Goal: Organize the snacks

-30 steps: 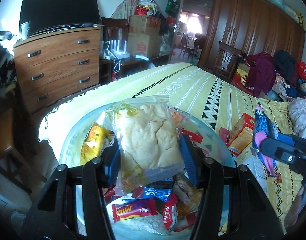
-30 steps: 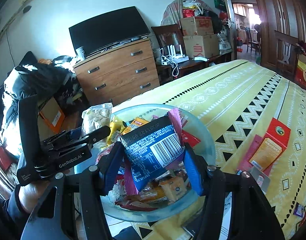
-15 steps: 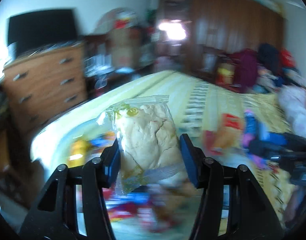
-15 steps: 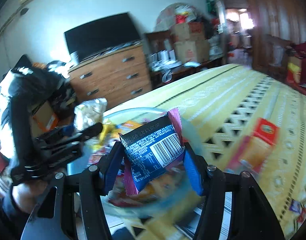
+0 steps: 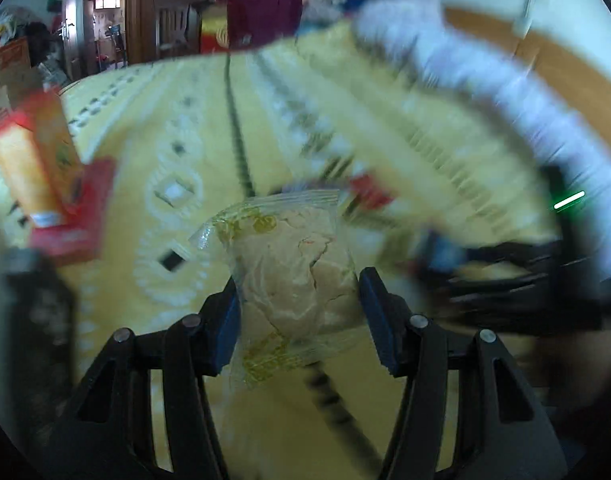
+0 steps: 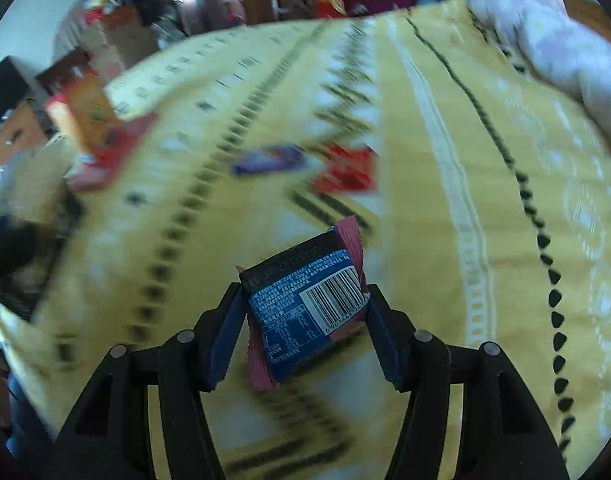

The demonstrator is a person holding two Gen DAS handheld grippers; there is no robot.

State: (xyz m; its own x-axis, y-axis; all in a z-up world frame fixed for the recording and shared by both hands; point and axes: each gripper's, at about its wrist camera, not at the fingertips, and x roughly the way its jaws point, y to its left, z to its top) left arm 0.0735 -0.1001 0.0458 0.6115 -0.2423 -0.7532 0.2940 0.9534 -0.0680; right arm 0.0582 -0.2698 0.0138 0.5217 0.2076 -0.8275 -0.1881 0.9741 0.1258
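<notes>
My left gripper point(image 5: 299, 320) is shut on a clear packet of pale bread point(image 5: 293, 276) and holds it above the yellow patterned bedspread point(image 5: 177, 128). My right gripper point(image 6: 303, 324) is shut on a blue snack packet with a barcode and pink crimped ends point(image 6: 305, 308), also above the bedspread point(image 6: 425, 120). A blue-purple packet point(image 6: 271, 160) and a red packet point(image 6: 347, 170) lie on the bed ahead of the right gripper. The snack bowl is out of both views. The right gripper's dark body shows blurred in the left wrist view point(image 5: 525, 280).
An orange and red box point(image 5: 37, 168) lies on the bed at left; it also shows in the right wrist view point(image 6: 93, 128). A pale bedding roll point(image 6: 553, 40) lies along the right side. Wooden furniture and clothes stand beyond the bed.
Both grippers have swung right, away from the glass bowl and dresser, to face across the bed. Each still holds its packet. Both views are motion-blurred.
</notes>
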